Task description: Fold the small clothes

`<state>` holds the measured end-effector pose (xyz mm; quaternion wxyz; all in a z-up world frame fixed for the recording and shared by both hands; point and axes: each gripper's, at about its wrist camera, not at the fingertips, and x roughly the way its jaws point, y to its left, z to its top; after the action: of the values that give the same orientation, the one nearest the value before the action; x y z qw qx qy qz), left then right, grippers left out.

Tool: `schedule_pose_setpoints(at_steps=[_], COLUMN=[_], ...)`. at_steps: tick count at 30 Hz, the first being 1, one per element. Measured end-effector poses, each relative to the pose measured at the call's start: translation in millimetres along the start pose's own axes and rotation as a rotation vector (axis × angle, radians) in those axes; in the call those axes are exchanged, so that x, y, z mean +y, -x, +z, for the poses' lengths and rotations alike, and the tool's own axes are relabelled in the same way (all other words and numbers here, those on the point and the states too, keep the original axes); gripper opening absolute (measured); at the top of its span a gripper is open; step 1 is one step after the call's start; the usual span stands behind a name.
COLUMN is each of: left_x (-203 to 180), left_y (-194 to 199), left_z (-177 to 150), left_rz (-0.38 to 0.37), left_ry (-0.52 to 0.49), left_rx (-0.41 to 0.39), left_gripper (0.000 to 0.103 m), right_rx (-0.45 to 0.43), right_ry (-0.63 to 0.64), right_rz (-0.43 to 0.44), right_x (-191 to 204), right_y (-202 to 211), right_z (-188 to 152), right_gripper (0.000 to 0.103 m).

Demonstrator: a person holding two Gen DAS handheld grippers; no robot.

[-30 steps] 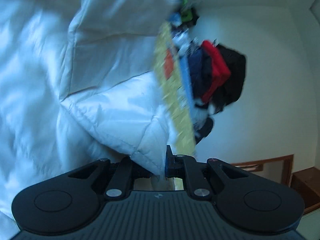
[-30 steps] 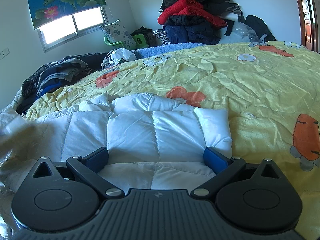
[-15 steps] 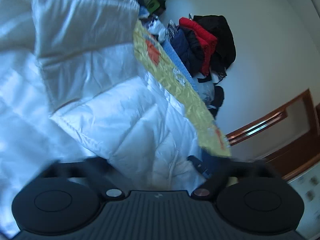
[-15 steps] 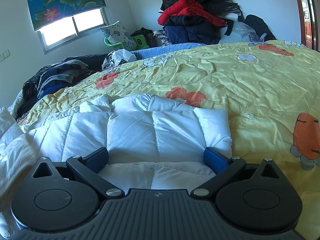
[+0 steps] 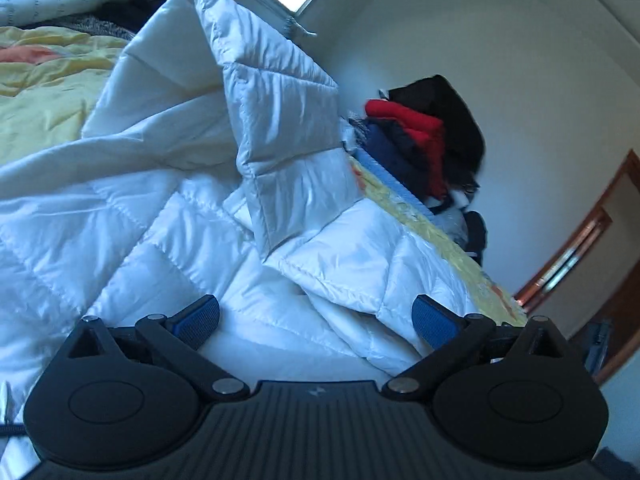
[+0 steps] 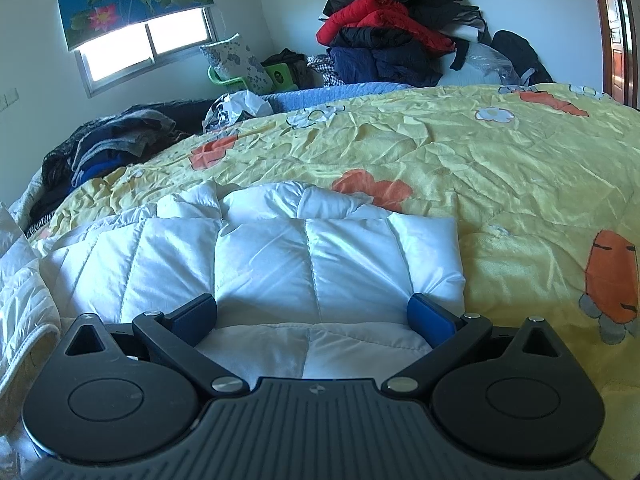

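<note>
The left gripper (image 5: 316, 322) is spread wide and grips nothing, with the white quilted down jacket (image 5: 192, 216) lying rumpled just ahead of and beneath its fingers, one padded panel standing up beyond them. The right gripper (image 6: 314, 316) is likewise wide and unloaded, the jacket's folded part (image 6: 304, 264) between and ahead of its fingers on the yellow carrot-print quilt (image 6: 500, 168).

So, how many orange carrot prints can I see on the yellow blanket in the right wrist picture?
2: one carrot print at the right edge beside the white jacket, one far back on the yellow blanket. Others may be hidden beyond the frame.
</note>
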<state>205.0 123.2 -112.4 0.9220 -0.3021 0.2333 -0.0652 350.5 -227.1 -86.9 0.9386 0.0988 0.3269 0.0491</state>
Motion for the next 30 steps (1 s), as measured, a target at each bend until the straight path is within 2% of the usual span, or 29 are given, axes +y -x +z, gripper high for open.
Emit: schedule_pose_setpoints(at_steps=[2, 3, 4, 6, 8, 10, 12, 13, 15, 19, 22, 24, 26, 30], left_x=[-2, -3, -7, -10, -11, -12, -9, -5, -3, 0, 0, 0, 0, 0], left_y=[1, -1, -5, -6, -9, -10, -6, -5, 0, 0, -1, -2, -2, -1], left_z=[-1, -1, -1, -2, -1, 0, -3, -3, -4, -4, -5, -5, -5, -5], left_rz=[0.017, 0.021, 0.024, 0.03, 0.032, 0.028, 0.025, 0.026, 0.026, 0.024, 0.024, 0.023, 0.022, 0.022], left_ry=[-0.013, -0.015, -0.017, -0.025, -0.026, -0.019, -0.013, -0.012, -0.012, -0.004, -0.001, 0.001, 0.003, 0.007], left_rx=[-0.007, -0.002, -0.001, -0.001, 0.0, -0.002, -0.003, -0.003, -0.002, -0.003, -0.004, -0.004, -0.005, -0.006], left_gripper=[0.103, 0.103, 0.103, 0.103, 0.103, 0.103, 0.103, 0.103, 0.103, 0.103, 0.103, 0.103, 0.103, 0.103], right_rx=[0.062, 0.054, 0.027, 0.003, 0.061, 0.09, 0.216, 0.275, 0.348, 0.346, 0.321, 0.302, 0.333, 0.378], right_ry=[-0.019, -0.076, -0.15, -0.257, -0.318, -0.338, -0.386, -0.429, -0.497, -0.536, -0.514, -0.501, -0.522, -0.504], right_rz=[-0.044, -0.037, 0.021, 0.221, 0.4, 0.47, 0.522, 0.542, 0.583, 0.609, 0.606, 0.626, 0.669, 0.628], right_x=[9, 12, 13, 19, 29, 40, 49, 51, 56, 63, 68, 69, 69, 79], right_y=[8, 18, 32, 57, 66, 72, 57, 47, 32, 24, 29, 35, 31, 20], right_z=[9, 12, 12, 8, 3, -2, -8, -12, -21, -27, -23, -18, -17, -21], right_gripper=[0.103, 0.103, 0.103, 0.103, 0.102, 0.102, 0.102, 0.096, 0.093, 0.092, 0.087, 0.087, 0.087, 0.086])
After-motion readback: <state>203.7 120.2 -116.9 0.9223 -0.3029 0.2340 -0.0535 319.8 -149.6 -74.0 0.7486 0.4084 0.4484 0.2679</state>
